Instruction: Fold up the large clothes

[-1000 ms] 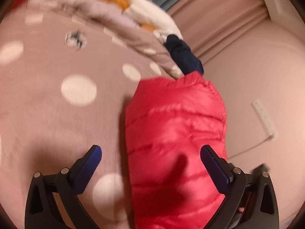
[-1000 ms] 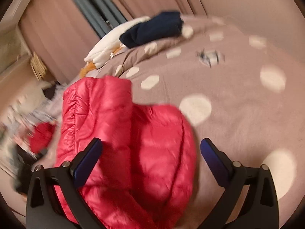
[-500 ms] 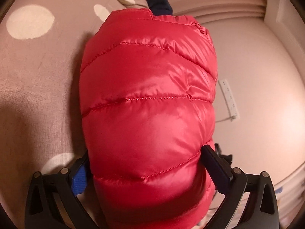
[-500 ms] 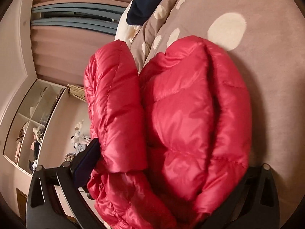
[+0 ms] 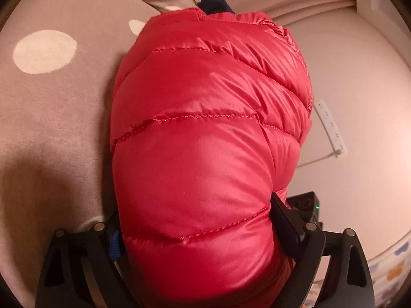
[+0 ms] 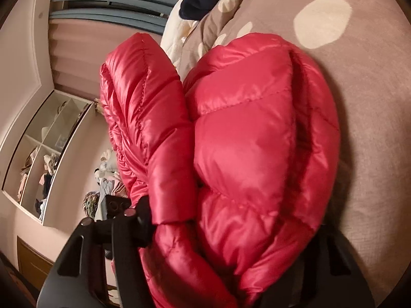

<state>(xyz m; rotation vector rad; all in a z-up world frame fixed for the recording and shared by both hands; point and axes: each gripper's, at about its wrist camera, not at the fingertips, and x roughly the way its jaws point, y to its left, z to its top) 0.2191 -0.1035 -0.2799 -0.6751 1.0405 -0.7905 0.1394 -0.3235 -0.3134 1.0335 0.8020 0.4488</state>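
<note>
The red down jacket (image 5: 205, 141) lay bundled on the spotted bed (image 5: 51, 128). My left hand-held gripper (image 5: 195, 233) and right hand-held gripper (image 6: 231, 231) straddled its puffy bulk, jaws wide; I judged squeezing evenly would keep slippery folds together.

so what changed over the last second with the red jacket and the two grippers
Both grippers moved in from an open hover above the red puffer jacket until its bulk sits between their fingers: the left gripper around the folded body, the right gripper around the bunched end beside a sleeve. Whether they have clamped cannot be told. The jacket still lies on the polka-dot bedspread, which has not moved.
</note>
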